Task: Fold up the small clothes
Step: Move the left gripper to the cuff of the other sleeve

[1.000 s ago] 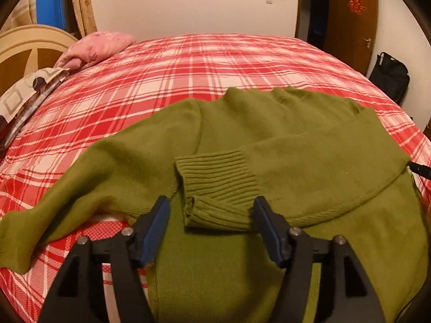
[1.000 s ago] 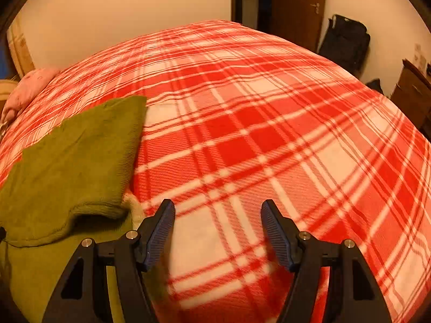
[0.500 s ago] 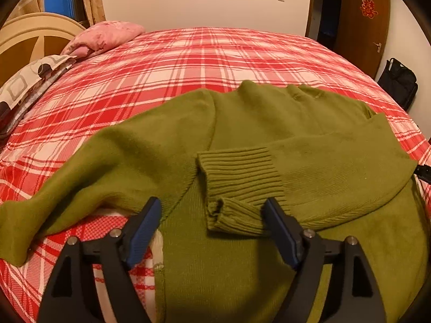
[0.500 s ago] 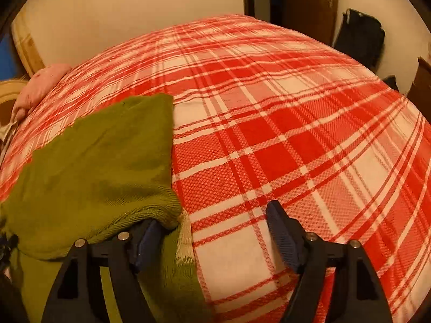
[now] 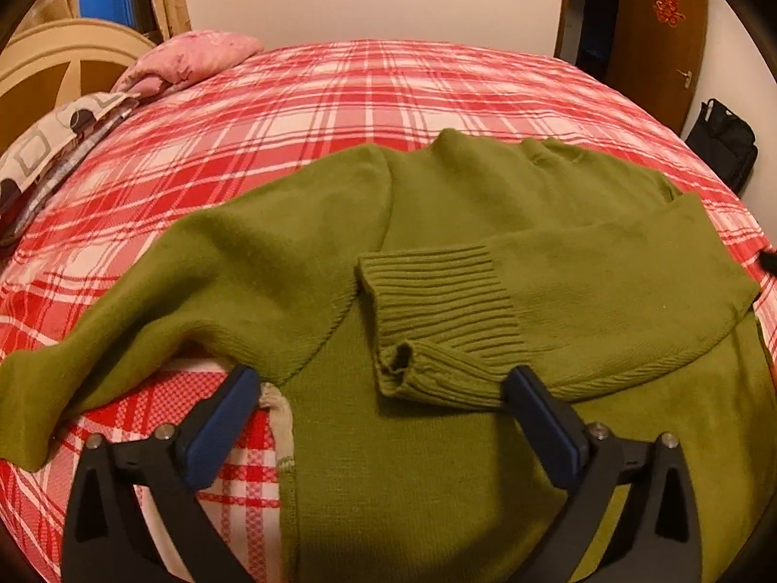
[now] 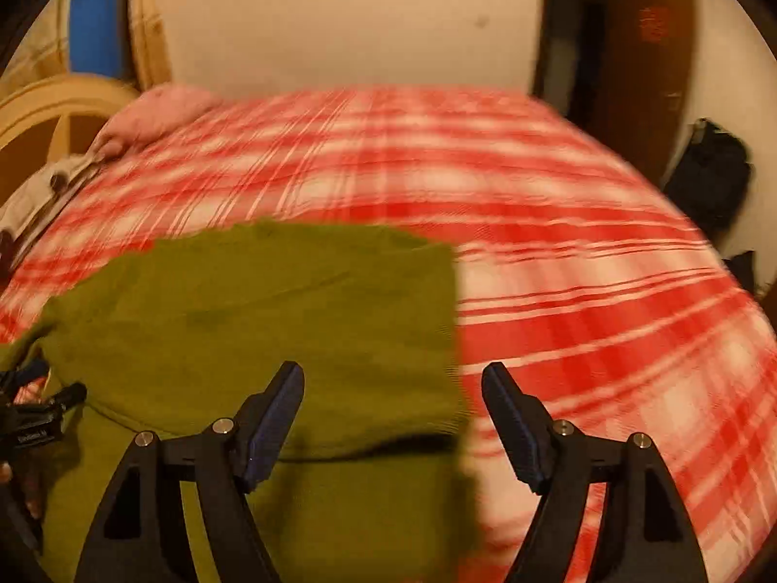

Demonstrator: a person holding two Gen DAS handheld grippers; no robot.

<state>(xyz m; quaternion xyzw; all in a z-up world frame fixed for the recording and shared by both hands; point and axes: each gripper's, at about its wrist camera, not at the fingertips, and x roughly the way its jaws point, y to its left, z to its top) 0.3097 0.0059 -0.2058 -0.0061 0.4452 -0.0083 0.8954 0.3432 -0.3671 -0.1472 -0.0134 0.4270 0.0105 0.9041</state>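
Left gripper: I have it pitched steeply down over the near part of the green sweater, jaws spread as wide as they go, having just been opening. The ribbed cuff of the folded-in sleeve lies just ahead of and between the blue pads, released; neither pad presses on it. The left pad sits over the sweater's side edge, where bare plaid bedcover shows.

Right gripper: also angled downward, jaws parted, having just been opening, nothing clamped. Its left pad hangs over the folded sleeve, its right pad over bare bedcover; the sweater's straight right edge runs between them. This view is motion-blurred, so I cannot tell whether the pads touch the fabric.

Sweater: spread flat on the bed, one sleeve folded across the body with its cuff near the centre, the other sleeve stretched out to the left, its end hanging at the near bed edge.

Further back: pink pillow and patterned bedding at the far left by the headboard. Beyond, the wall, a brown door and a black bag on the floor.
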